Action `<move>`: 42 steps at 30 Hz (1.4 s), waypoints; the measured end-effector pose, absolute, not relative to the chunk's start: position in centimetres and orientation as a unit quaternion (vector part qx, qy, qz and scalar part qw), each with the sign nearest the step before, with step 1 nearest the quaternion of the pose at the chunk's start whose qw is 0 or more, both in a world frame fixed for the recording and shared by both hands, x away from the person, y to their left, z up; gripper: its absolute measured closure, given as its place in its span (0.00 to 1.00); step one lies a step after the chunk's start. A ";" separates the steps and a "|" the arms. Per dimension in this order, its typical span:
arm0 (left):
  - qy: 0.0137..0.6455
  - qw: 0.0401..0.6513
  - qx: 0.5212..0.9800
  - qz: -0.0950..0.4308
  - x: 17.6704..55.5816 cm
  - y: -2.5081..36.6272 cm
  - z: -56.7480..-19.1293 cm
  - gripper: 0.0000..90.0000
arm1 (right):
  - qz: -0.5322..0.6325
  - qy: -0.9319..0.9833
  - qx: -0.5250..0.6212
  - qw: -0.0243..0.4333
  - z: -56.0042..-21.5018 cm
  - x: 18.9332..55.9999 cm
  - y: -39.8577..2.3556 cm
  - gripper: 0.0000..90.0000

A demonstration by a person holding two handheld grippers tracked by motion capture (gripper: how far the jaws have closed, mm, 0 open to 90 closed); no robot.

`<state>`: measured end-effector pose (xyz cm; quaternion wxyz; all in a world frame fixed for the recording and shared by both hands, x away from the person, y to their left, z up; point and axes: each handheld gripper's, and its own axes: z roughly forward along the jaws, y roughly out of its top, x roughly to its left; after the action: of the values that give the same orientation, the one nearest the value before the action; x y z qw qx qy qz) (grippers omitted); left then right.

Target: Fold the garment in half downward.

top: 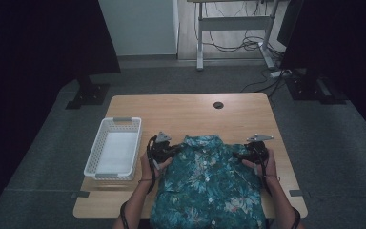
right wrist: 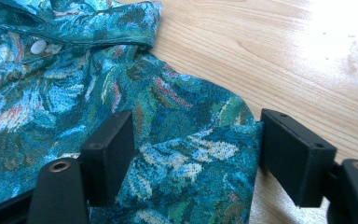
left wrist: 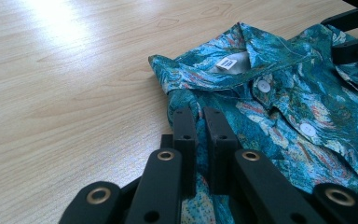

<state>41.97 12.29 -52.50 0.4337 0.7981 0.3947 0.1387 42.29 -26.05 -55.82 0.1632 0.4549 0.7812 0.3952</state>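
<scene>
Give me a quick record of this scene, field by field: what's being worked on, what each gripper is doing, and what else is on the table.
item: teal floral shirt, buttoned, lying flat, collar away from the person
left gripper: shut on the shirt at its shoulder
right gripper: jaws apart, straddling a fold at the other shoulder
surface: wooden table
also there: white basket left of the shirt

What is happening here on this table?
A person holds a claw in each hand and works on a blue-green patterned shirt lying buttoned on the wooden table. The left claw is shut on the fabric at one shoulder. The right claw stands open around a fold at the other shoulder. A white basket sits to the left.
</scene>
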 end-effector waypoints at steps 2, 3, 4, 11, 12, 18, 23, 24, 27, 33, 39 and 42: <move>0.395 0.434 0.798 0.139 42.0 12.3 -52.5 0.94 | 0.390 0.785 0.451 0.170 -55.8 42.2 -26.0 0.35; 0.395 0.434 0.798 0.139 41.9 12.3 -52.5 0.94 | 0.389 0.786 0.449 0.173 -55.8 42.2 -25.9 0.36; 0.395 0.434 0.798 0.138 41.9 12.3 -52.5 0.94 | 0.385 0.787 0.447 0.177 -55.8 42.2 -25.9 0.38; 0.395 0.433 0.799 0.137 41.9 12.2 -52.7 0.94 | 0.373 0.792 0.442 0.194 -55.8 41.9 -25.7 0.49; 0.395 0.432 0.799 0.137 41.9 12.2 -52.8 0.94 | 0.373 0.792 0.442 0.194 -55.8 41.9 -25.7 0.49; 0.396 0.433 0.798 0.137 41.9 12.3 -52.8 0.94 | 0.373 0.792 0.441 0.197 -55.7 41.7 -25.6 0.63; 0.396 0.433 0.798 0.138 41.8 12.4 -52.9 0.94 | 0.374 0.796 0.434 0.194 -55.6 41.5 -25.4 0.75; 0.396 0.433 0.798 0.137 41.8 12.3 -52.9 0.94 | 0.374 0.797 0.433 0.194 -55.6 41.5 -25.4 0.77; 0.397 0.433 0.798 0.137 41.8 12.4 -53.0 0.94 | 0.375 0.797 0.434 0.192 -55.6 41.4 -25.2 0.82; 0.398 0.434 0.796 0.137 41.8 12.5 -53.1 0.94 | 0.369 0.799 0.433 0.195 -55.5 41.2 -24.8 0.88; 0.400 0.435 0.795 0.139 41.7 12.7 -53.0 0.94 | 0.368 0.795 0.439 0.201 -55.5 40.8 -24.7 0.92; 0.400 0.437 0.793 0.141 41.7 12.9 -52.9 0.94 | 0.376 0.788 0.443 0.203 -55.4 40.6 -24.8 0.93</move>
<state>41.66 12.86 -52.89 0.4373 0.7930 0.4001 0.1411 40.59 -24.85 -55.39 0.2030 0.4434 0.7879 0.3761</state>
